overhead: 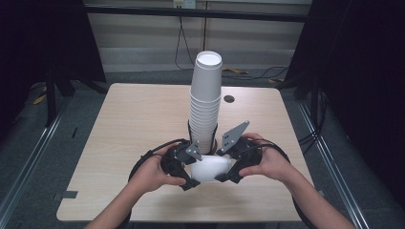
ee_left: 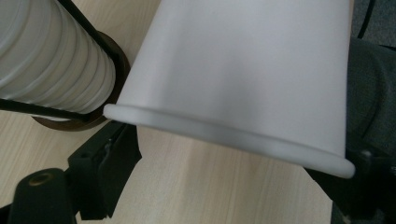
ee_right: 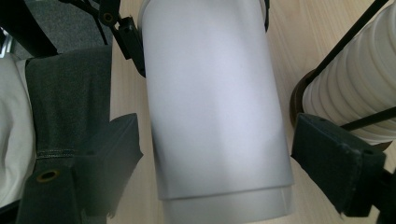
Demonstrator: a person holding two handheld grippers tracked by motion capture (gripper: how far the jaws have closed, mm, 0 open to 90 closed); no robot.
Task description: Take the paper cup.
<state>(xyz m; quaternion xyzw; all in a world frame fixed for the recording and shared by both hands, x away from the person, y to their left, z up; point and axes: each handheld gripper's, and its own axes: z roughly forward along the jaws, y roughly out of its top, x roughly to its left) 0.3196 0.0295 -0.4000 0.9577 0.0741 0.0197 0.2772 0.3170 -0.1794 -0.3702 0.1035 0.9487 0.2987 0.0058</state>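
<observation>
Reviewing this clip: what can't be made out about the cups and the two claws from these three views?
- Loose cup, high view: its ends are covered by the left claw and right claw, so contact is unclear.
- Left gripper view: the cup's base is cut off by the top edge.
- Right gripper view: its rim is cut off at the top; whether the pads touch is unclear.
- Cup stack: its holder is hidden behind the claws.

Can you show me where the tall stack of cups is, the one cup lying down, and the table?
stack of cups (overhead: pixel 206 102), high view, middle of its side.
lying cup (overhead: pixel 211 168), high view, its white side.
table (overhead: pixel 138 119), high view, bare wooden top.
</observation>
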